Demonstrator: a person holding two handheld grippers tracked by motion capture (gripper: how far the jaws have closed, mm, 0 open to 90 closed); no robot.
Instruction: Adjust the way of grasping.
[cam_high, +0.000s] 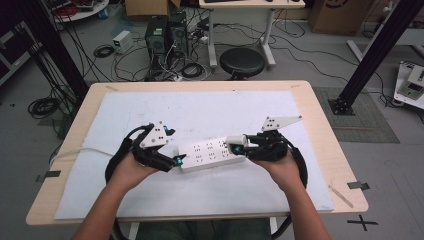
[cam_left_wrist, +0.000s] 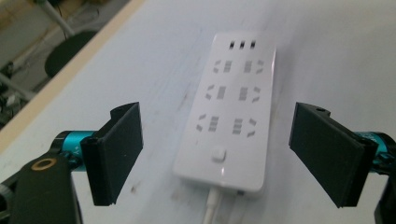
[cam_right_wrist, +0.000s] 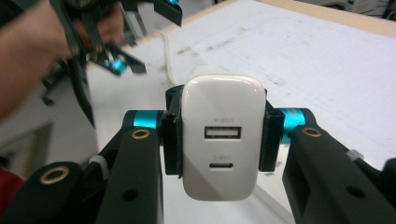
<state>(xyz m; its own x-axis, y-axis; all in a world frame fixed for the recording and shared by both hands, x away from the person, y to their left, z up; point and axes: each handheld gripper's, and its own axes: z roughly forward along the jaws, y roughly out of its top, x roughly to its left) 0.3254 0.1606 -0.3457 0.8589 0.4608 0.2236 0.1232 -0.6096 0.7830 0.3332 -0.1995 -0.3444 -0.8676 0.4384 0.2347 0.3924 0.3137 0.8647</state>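
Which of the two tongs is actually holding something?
The right tongs: they are clamped on a white plastic USB charger block. The left tongs gape open, empty, either side of the white plastic power strip.

You are working in a lab or robotics workspace: the wooden table (cam_high: 320, 130) with its white mat (cam_high: 210, 107) sits among desktop computer towers (cam_high: 165, 32), tangled floor cables (cam_high: 125, 60), a black stool (cam_high: 242, 62), black frame struts (cam_high: 372, 50) and cardboard boxes (cam_high: 147, 7).

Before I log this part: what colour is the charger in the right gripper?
White, clearest in the right gripper view: the charger sits clamped in the right gripper.
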